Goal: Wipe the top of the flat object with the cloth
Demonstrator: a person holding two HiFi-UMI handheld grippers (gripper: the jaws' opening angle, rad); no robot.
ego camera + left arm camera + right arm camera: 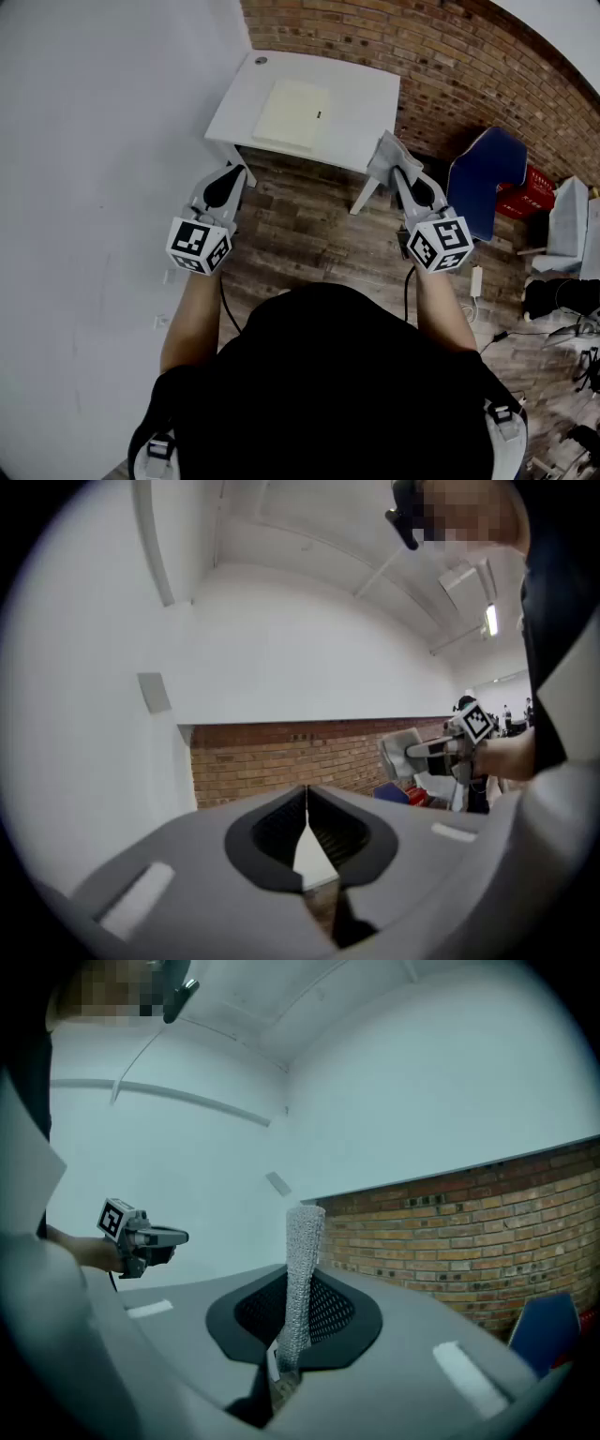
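Observation:
A pale cream flat object (292, 114) lies on the small white table (366, 103) against the brick wall. My right gripper (401, 174) is shut on a grey cloth (388, 156), which sticks up between its jaws as a textured strip (302, 1269). It hovers over the floor just short of the table's right front corner. My left gripper (230, 177) is shut with nothing in it, its jaw tips meeting (307, 794), near the table's left front leg. The right gripper with the cloth (401, 752) also shows in the left gripper view.
A blue chair (487, 173) and a red crate (525, 192) stand right of the table by the brick wall (487, 75). A white wall (94, 141) runs along the left. Cables and a power strip (475, 279) lie on the wood floor.

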